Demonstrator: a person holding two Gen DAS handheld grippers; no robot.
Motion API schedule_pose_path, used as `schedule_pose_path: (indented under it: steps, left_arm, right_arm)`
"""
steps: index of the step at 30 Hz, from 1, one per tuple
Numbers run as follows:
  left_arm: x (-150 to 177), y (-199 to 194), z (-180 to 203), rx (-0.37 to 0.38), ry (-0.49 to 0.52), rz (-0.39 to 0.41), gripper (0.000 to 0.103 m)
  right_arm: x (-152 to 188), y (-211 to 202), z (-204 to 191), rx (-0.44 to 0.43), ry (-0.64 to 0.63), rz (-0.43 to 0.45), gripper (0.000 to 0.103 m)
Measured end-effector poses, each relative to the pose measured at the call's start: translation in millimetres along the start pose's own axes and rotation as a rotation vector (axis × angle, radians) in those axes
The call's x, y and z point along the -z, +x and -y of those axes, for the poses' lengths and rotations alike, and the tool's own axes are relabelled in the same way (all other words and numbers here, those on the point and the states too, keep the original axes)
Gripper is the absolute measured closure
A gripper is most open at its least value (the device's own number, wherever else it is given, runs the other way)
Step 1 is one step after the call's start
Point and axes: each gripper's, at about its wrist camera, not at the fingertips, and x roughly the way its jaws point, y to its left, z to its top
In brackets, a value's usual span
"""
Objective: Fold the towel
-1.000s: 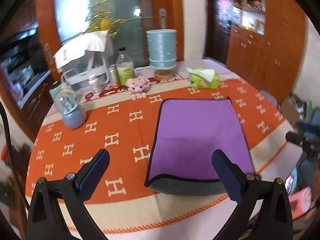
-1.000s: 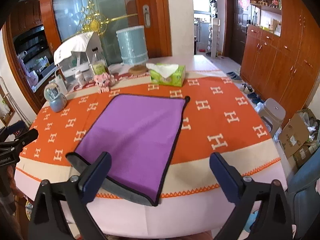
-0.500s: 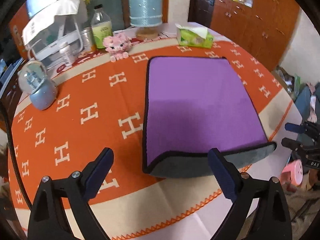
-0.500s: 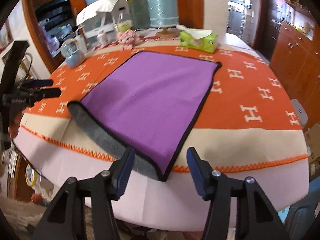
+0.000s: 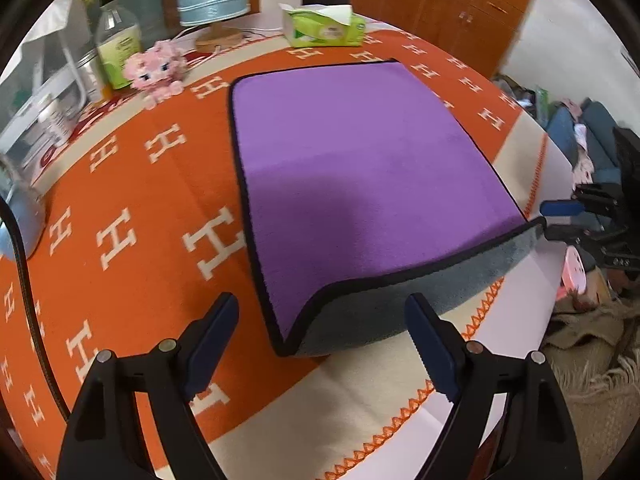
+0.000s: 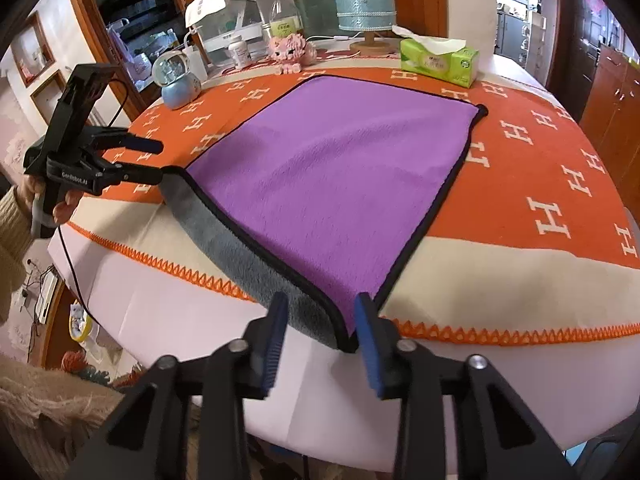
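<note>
A purple towel (image 5: pixel 352 160) with black trim and a grey underside lies flat on the orange tablecloth; it also shows in the right wrist view (image 6: pixel 332 168). Its near edge curls up and shows grey. My left gripper (image 5: pixel 320 332) is open, its jaws on either side of the near left corner. In the right wrist view the left gripper (image 6: pixel 160 162) sits at that corner. My right gripper (image 6: pixel 320 332) is open, jaws narrowed around the near right corner without pinching it. It shows in the left wrist view (image 5: pixel 544 222) at the towel's right corner.
At the table's far side stand a green tissue box (image 6: pixel 438 62), a blue lamp (image 6: pixel 366 4), a pink toy (image 6: pixel 290 50), a bottle (image 5: pixel 118 40), a snow globe (image 6: pixel 178 80) and a white appliance (image 6: pixel 236 20). The table edge (image 6: pixel 280 360) is just below both grippers.
Both grippers have moved forward and down to the towel's near corners. The right gripper's jaws have narrowed around its corner. The near edge has curled up more.
</note>
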Motion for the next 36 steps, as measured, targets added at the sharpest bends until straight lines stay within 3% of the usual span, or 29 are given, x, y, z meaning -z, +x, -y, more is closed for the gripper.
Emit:
schedule_pose_path:
  steps: [9,20,36]
  left_arm:
    - [-5,9,10,0.05,0.081,-0.064,0.038]
    - [-3,21,-4,0.064,0.053,-0.129,0.048]
    - [-2,26,-3,0.057,0.062,-0.162,0.088]
  right_arm:
    - [1,1,-4,0.003,-0.054,-0.008,0.081]
    - [-1,3,-4,0.013,-0.083,-0.015,0.085]
    - [-2,5,-6,0.022,-0.093,-0.017,0.092]
